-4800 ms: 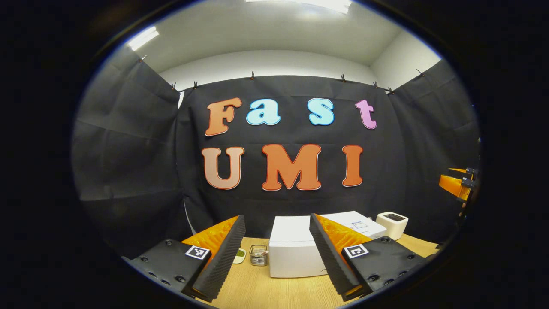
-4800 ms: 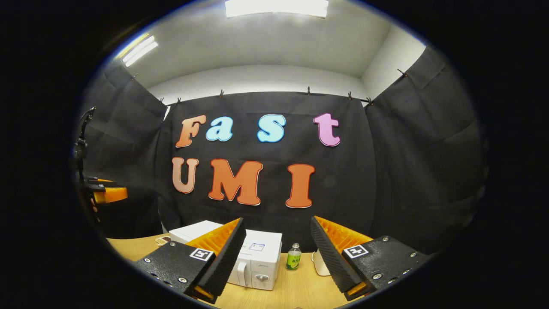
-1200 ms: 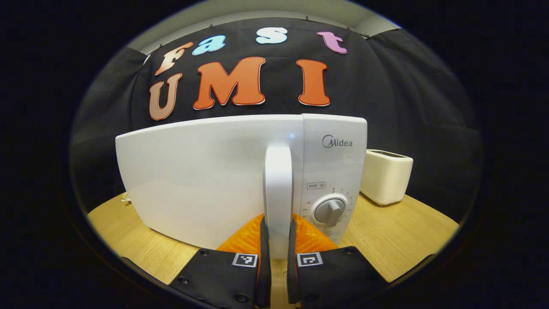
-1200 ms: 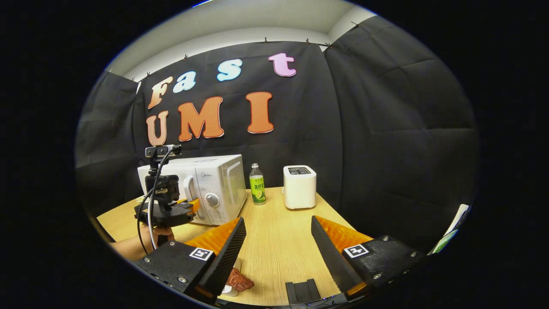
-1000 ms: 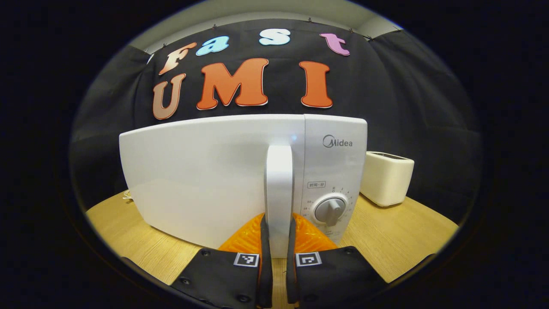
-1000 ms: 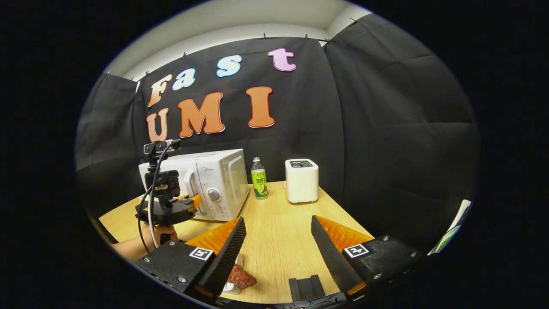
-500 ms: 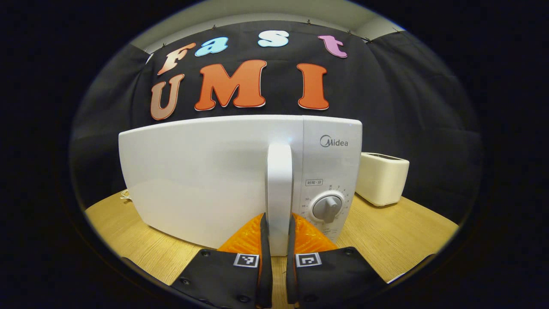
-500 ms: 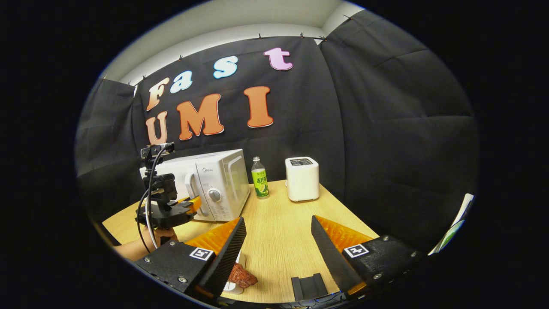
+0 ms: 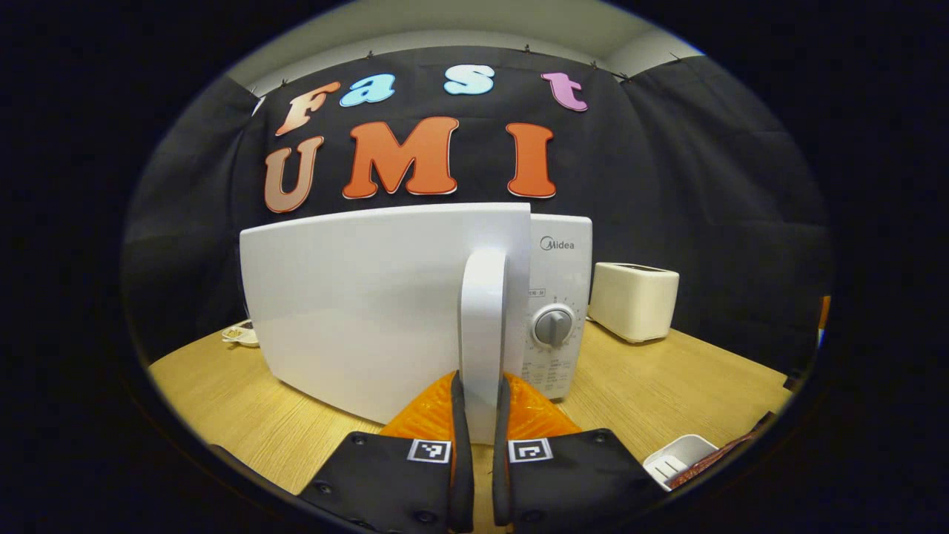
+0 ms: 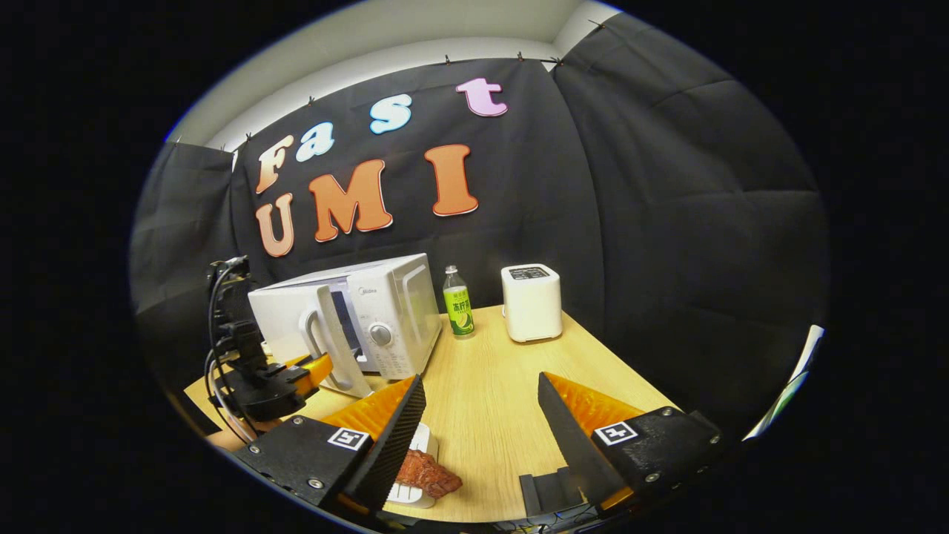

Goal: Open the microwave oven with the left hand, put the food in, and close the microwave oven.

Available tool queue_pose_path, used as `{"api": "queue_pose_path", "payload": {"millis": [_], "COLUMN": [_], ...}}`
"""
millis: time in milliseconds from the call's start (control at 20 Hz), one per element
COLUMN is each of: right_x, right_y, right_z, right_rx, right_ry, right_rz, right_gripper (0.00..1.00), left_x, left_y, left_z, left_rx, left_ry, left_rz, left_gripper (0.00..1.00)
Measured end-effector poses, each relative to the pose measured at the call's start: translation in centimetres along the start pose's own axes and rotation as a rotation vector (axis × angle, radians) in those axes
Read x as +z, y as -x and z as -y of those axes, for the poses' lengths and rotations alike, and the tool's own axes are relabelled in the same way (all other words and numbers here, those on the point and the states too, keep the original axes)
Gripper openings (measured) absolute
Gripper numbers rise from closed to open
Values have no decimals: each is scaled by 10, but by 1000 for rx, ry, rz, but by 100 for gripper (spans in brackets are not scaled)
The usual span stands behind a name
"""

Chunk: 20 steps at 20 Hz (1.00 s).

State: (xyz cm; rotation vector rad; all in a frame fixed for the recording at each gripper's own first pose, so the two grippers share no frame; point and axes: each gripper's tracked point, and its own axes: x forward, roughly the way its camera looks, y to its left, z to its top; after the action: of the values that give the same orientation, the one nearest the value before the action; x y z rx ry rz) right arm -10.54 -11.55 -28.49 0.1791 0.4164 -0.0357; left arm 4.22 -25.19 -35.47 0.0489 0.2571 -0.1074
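**Door partly open, handle in the left gripper**

The white microwave (image 9: pixel 552 245) stands on the wooden table (image 9: pixel 222 400). Its door (image 9: pixel 371 304) is swung partly open. In the left gripper view the door covers most of the microwave's front, so the inside is hidden. Only the strip with the dial (image 9: pixel 552 326) peeks out just right of the door.

The left gripper (image 9: pixel 480 415) is clamped on the door's tall white handle (image 9: pixel 483 326), with a finger pressing on each side. The bottom of the handle is hidden between the fingers. In the right gripper view the same gripper (image 10: pixel 315 367) shows in front of the microwave (image 10: pixel 393 297), but the hand holding it is cut off at the edge.

The right gripper (image 10: pixel 478 423) hangs over the table (image 10: pixel 504 371), in front of the microwave and well apart from it. Its fingers are spread wide with nothing between them.

The food (image 10: pixel 426 471) is a reddish-brown lump on a small white dish (image 10: pixel 411 493), near the table's front edge. The right gripper's own left finger hides part of the dish. In the left gripper view the dish (image 9: pixel 678 460) is cut off at the edge, and the food there is hard to make out.

A cream toaster (image 10: pixel 530 300) stands right of the microwave, and a green bottle (image 10: pixel 458 304) stands between them. Something small (image 9: pixel 241 334) lies left of the door, too small to tell what it is.
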Motion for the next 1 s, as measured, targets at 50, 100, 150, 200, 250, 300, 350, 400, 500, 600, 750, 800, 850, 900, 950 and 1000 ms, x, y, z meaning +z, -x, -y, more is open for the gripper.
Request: {"api": "queue_pose_path", "payload": {"millis": [50,100,150,200,250,300,350,400,500,600,750,800,850,900,950,1000], "right_x": [-1,-2,-2,-2,-3,-4,-4,-5,-6,-6,-7,-7,-7,-8,-7,-8], "right_y": [1,1,1,1,2,2,3,4,6,8,9,9,9,10,10,9], "right_z": [-3,-6,-9,-11,-14,-17,-18,-19,-23,-23,-26,-26,-26,-27,-28,-30], "right_rx": [3,3,5,6,10,11,10,8,7,-4,-19,-24,-28,-37,-40,-45], "right_ry": [5,11,16,20,24,27,28,29,34,42,48,49,53,56,59,60], "right_rz": [-1,-2,-1,-2,-4,-7,-9,-11,-15,-15,-21,-24,-25,-27,-29,-33], "right_gripper": [95,95,95,95,95,95,95,95,95,95,95,95,95,95,95,95], "left_x": [-2,-2,-4,-5,-6,-8,-9,-9,-11,-13,-16,-17,-18,-19,-20,-20], "left_y": [13,25,37,50,62,74,86,98,117,136,160,168,176,182,188,192], "left_z": [-5,-10,-17,-24,-32,-41,-50,-59,-81,-107,-142,-156,-170,-185,-199,-213], "left_rx": [-7,-14,-17,-21,-23,-24,-23,-20,-2,27,51,68,86,106,126,146], "left_ry": [-5,-17,-26,-33,-38,-43,-43,-50,-63,-62,-58,-58,-66,-76,-83,-93], "left_rz": [3,10,11,17,19,21,25,28,42,49,58,57,58,59,59,62], "left_gripper": [14,14,14,14,14,14,14,13,14,14,14,14,14,14,14,14]}}
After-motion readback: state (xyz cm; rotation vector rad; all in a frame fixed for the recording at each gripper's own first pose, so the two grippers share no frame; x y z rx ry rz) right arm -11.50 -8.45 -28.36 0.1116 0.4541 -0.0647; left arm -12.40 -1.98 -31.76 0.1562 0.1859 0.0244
